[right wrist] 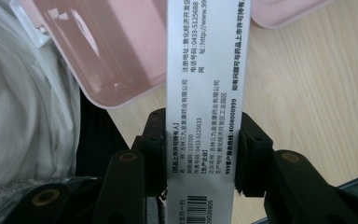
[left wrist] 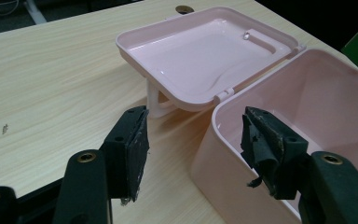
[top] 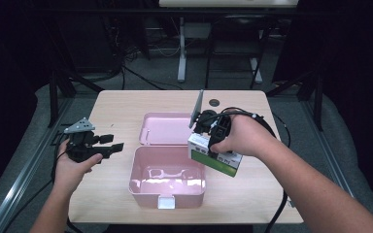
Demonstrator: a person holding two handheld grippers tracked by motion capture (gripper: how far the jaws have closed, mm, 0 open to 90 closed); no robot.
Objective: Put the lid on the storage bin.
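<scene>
Carton (right wrist: 207,93) clamped in right gripper (right wrist: 200,154) beside pink box (top: 167,177); left gripper (left wrist: 193,144) apart.

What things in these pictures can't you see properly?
- Carton: right gripper view cuts off both ends; the right gripper clamps its sides.
- Same carton, high view: the hand covers most of it.
- Pink box: left gripper view's edge crops it.
- Carton's print: too small in high view.

The carton (right wrist: 207,93) reads "4008500999", "0433-5125633" and "133700".
</scene>
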